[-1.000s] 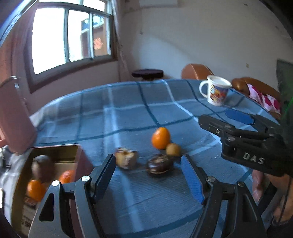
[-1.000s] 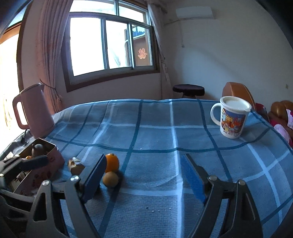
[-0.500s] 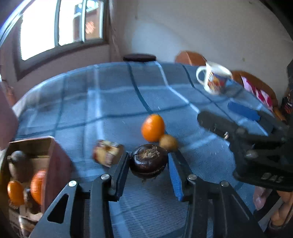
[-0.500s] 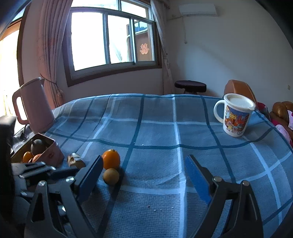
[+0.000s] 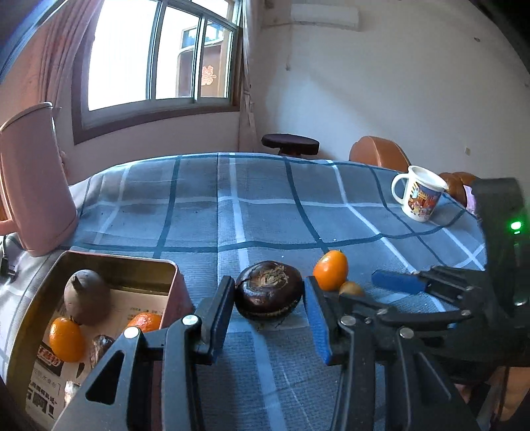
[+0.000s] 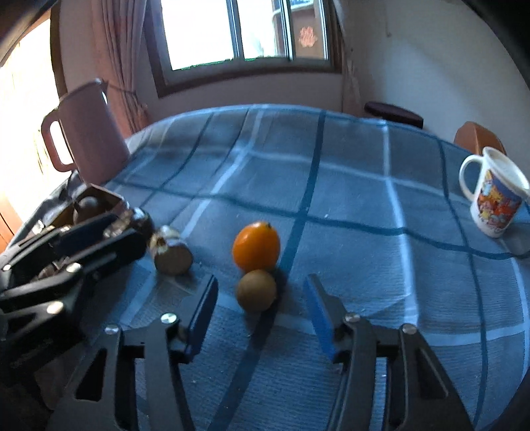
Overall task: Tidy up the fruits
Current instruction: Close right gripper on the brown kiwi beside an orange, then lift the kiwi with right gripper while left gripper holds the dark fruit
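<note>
Left hand-held gripper (image 5: 269,310) clamped around glossy, wrinkled dark round fruit (image 5: 269,296); right (image 6: 260,310) closing, ungripped.

A lived-in room of a home. Shown by the counter under a blue checked cloth (image 5: 265,212), a white cartoon-printed ceramic mug (image 5: 419,199), a tall pink plastic jug (image 5: 33,185), a brown-framed sliding window (image 5: 159,63) with pink curtains (image 6: 112,66), a round dark stool (image 5: 290,143), a white wall-mounted air conditioner (image 5: 324,15), and orange-brown padded chair backs (image 5: 377,154).
</note>
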{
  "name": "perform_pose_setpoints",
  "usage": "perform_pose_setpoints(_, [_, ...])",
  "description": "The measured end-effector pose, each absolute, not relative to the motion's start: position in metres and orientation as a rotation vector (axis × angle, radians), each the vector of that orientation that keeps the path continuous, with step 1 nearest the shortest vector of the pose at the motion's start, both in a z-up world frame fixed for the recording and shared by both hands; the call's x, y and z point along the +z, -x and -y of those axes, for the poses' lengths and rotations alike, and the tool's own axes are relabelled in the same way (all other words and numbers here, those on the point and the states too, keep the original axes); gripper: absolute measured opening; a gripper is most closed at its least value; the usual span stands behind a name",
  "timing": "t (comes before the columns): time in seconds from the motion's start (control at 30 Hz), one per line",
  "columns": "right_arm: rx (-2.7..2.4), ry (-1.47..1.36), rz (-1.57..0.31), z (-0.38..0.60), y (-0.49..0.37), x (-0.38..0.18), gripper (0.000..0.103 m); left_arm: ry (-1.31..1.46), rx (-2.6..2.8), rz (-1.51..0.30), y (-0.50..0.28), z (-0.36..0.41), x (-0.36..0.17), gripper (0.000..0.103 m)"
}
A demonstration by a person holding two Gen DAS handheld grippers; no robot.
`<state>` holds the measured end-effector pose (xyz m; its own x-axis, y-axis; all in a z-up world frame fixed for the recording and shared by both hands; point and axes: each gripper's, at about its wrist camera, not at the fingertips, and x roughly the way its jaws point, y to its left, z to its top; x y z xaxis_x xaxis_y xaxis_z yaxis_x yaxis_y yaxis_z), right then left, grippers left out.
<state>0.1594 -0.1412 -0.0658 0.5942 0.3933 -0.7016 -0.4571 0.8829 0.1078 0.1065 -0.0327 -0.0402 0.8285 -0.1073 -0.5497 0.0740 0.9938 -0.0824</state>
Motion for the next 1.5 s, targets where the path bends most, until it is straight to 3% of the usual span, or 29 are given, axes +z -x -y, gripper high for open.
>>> perform_pose_setpoints(0.07, [0.498,0.094,-0.824,0.138,-0.163,-0.070,0.046,0.055,-0.098,-0.583,-0.108,0.036,-0.040,0.044])
perform_pose_setpoints(0.13, [0.497,0.095,-0.834,0.138,-0.164,-0.072,0.030,0.049,-0.099,-0.581,-0.107,0.037,-0.040,0.044])
perform_pose_setpoints(1.5, [0.488,0.088,-0.452,0.151,-0.107,-0.031,0.030,-0.007,-0.085,-0.450,-0.086,0.044,-0.029,0.045])
